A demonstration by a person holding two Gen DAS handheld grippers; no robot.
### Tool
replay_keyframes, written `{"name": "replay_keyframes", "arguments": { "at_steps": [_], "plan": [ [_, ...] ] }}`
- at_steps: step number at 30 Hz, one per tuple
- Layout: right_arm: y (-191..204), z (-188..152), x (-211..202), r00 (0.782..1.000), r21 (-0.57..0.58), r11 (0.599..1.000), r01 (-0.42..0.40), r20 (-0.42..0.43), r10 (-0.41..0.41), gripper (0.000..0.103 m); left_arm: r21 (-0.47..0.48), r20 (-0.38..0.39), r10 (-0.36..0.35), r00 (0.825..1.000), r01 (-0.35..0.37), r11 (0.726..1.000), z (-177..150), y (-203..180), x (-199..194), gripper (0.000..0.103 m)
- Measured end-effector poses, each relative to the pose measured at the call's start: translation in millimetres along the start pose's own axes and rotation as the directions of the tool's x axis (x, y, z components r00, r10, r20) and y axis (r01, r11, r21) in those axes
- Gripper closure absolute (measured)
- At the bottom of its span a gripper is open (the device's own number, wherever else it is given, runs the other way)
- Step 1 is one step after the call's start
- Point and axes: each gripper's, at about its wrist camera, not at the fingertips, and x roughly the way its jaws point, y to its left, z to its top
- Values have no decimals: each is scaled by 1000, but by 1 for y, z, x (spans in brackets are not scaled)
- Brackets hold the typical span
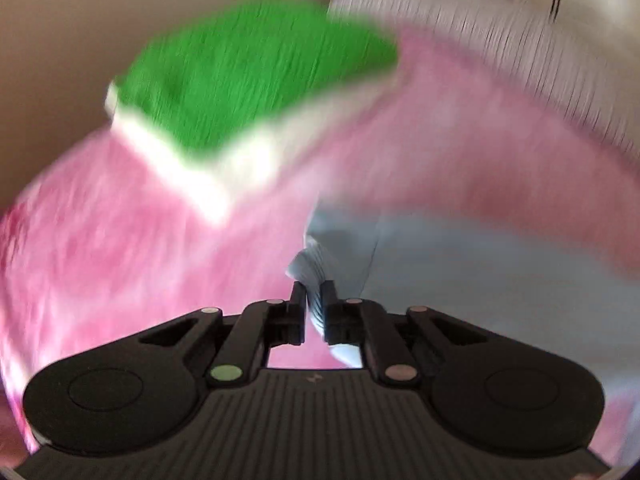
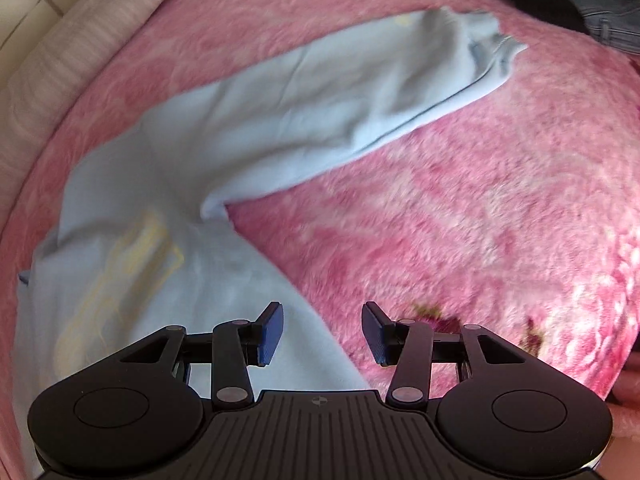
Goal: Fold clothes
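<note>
A light blue long-sleeved top [image 2: 168,184] with a pale yellow print lies on a pink fluffy blanket [image 2: 460,200]. One sleeve [image 2: 360,92] stretches out to the upper right, its cuff at the far end. My right gripper [image 2: 322,316] is open and empty, just above the top's lower edge. In the blurred left wrist view, my left gripper [image 1: 314,292] is shut on a ribbed edge of the light blue top [image 1: 480,272].
A folded green and white cloth [image 1: 240,92] lies on the pink blanket [image 1: 120,260] ahead of the left gripper. A white striped cover [image 1: 500,32] is behind it. A beige cover [image 2: 68,72] and denim clothes [image 2: 600,4] border the blanket.
</note>
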Motion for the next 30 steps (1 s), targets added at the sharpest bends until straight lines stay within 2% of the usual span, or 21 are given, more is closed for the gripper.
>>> {"name": "replay_keyframes", "arguments": {
  "at_steps": [3,6,10,12,14,16,19,21,22,24,28,29,30],
  "plan": [
    [5,1,8,1000,-76,997,10,-19,-12,56,-19,-32,55,998,-55,998,-10,-2,-9,92],
    [10,2,15,999,-152,988,19,-38,-25,56,-33,-93,90,992,-93,995,-1,-13,-25,93],
    [16,29,13,999,-276,961,33,14,-30,56,-34,-72,-60,996,57,998,8,-42,-67,91],
    [25,47,13,999,-335,942,10,38,3,56,34,-84,-168,982,171,985,14,-81,-74,88],
    [41,64,14,997,-396,918,-23,57,49,56,125,-107,-295,950,307,943,18,-132,-73,81],
    [65,81,18,991,-464,883,-67,73,114,56,208,-160,-406,900,433,877,19,-187,-66,77],
    [108,103,23,973,-565,815,-131,85,216,56,320,-251,-526,813,582,747,22,-278,-53,77],
    [141,115,26,952,-635,752,-176,85,294,56,403,-303,-566,767,641,653,24,-336,-46,76],
    [156,119,27,941,-666,721,-193,82,328,56,436,-331,-568,754,656,616,23,-358,-43,76],
    [189,124,31,923,-731,645,-224,53,381,56,503,-380,-560,736,673,543,21,-398,-37,75],
    [254,115,43,886,-854,448,-263,-30,462,58,588,-385,-532,754,644,488,18,-436,-22,75],
    [261,112,50,889,-863,431,-264,-44,455,58,592,-387,-527,757,642,487,18,-438,-17,75],
    [264,110,57,896,-862,430,-268,-58,441,58,593,-385,-521,762,636,493,17,-442,-13,75]
  ]
}}
